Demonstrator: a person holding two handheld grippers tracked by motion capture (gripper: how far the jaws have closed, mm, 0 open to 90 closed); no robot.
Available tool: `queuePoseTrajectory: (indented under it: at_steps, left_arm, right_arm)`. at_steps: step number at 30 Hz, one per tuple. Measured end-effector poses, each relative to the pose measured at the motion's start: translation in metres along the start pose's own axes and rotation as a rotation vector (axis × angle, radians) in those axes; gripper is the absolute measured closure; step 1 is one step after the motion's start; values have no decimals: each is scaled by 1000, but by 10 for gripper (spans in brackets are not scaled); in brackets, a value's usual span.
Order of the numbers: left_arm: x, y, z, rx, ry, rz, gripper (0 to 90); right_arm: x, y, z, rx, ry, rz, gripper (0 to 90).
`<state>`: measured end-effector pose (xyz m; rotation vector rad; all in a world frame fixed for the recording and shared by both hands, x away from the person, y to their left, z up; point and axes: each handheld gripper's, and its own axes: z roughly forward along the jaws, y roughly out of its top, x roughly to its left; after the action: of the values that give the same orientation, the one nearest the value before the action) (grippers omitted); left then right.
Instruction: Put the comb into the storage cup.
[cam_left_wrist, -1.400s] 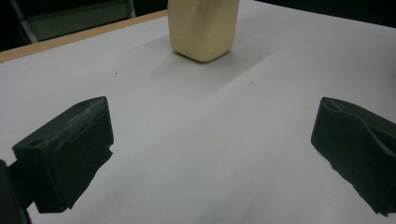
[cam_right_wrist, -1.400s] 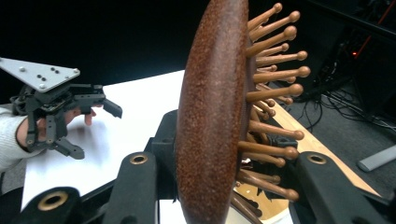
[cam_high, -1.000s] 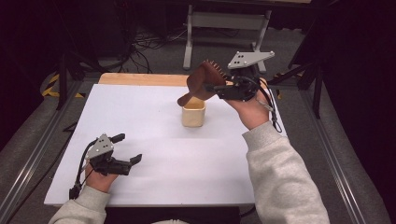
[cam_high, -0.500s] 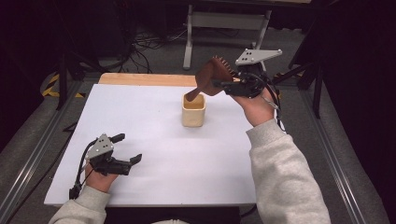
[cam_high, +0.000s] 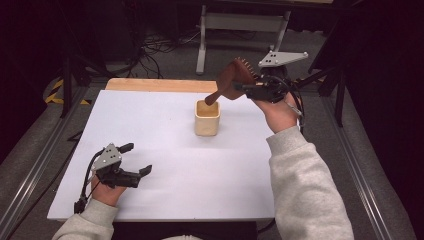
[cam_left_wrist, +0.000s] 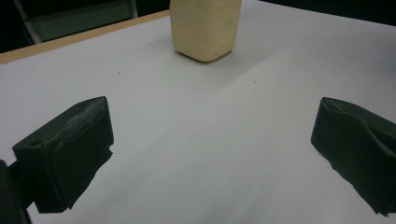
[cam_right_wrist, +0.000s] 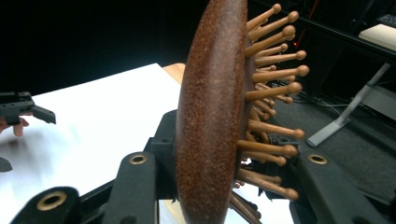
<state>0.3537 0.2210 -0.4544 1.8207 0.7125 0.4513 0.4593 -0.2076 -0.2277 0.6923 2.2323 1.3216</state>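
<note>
A brown wooden hairbrush (cam_high: 232, 80) with wooden pins hangs tilted in the air, and my right gripper (cam_high: 246, 88) is shut on its head. Its handle slants down-left, the tip just over the far rim of a cream cup (cam_high: 207, 118) that stands upright mid-table. In the right gripper view the brush head (cam_right_wrist: 212, 116) stands edge-on between the jaws, pins to the right. My left gripper (cam_high: 137, 159) rests open at the table's front left, nothing between its jaws. The left gripper view has the cup (cam_left_wrist: 205, 28) ahead of that open gripper (cam_left_wrist: 210, 158).
The white table (cam_high: 165, 150) has a wooden strip (cam_high: 155, 85) along its far edge. Beyond it stand a grey metal frame (cam_high: 240, 22) and cables on the floor. Metal rails (cam_high: 350, 160) run along both sides. The left gripper (cam_right_wrist: 23, 109) is far off in the right gripper view.
My right hand has carried the brush a little to the right and up, so the handle tip is now over the cup's far rim. The left gripper has stayed put.
</note>
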Motion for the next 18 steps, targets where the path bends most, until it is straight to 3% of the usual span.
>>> queuePoseTrajectory:
  at_steps: [18]
  left_arm:
    - [0, 0, 1, 6, -1, 3, 2]
  right_arm:
    - [-9, -15, 19, 34, 7, 40, 573]
